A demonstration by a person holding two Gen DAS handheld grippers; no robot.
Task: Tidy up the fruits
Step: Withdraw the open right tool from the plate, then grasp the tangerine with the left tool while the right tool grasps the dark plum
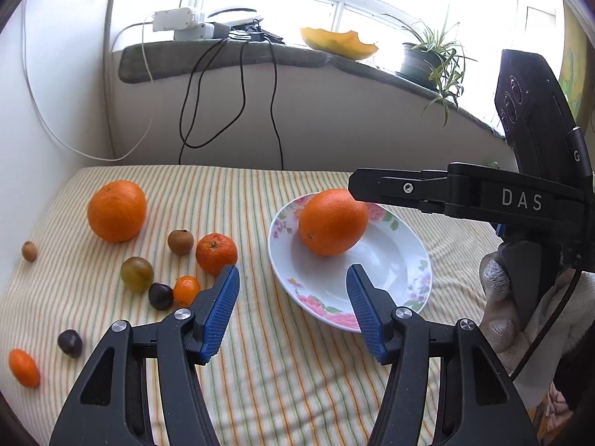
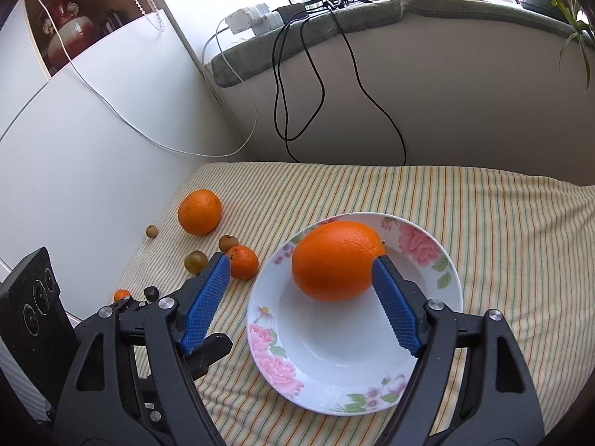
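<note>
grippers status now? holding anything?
Left gripper: open, empty.
Right gripper: opening, jaws around the orange on the plate, not gripping.

plate (image 2: pixel 452 286): glossy ceramic | tablecloth (image 2: pixel 502 223): striped matt cloth | orange (image 2: pixel 334 260): dimpled

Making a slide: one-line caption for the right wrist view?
Right gripper opening, fingers apart around the large orange resting on the floral plate.

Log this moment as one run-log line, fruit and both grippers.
plate: one large orange | cloth: second large orange, small fruits | left gripper: open, empty | right gripper: opening, off orange
</note>
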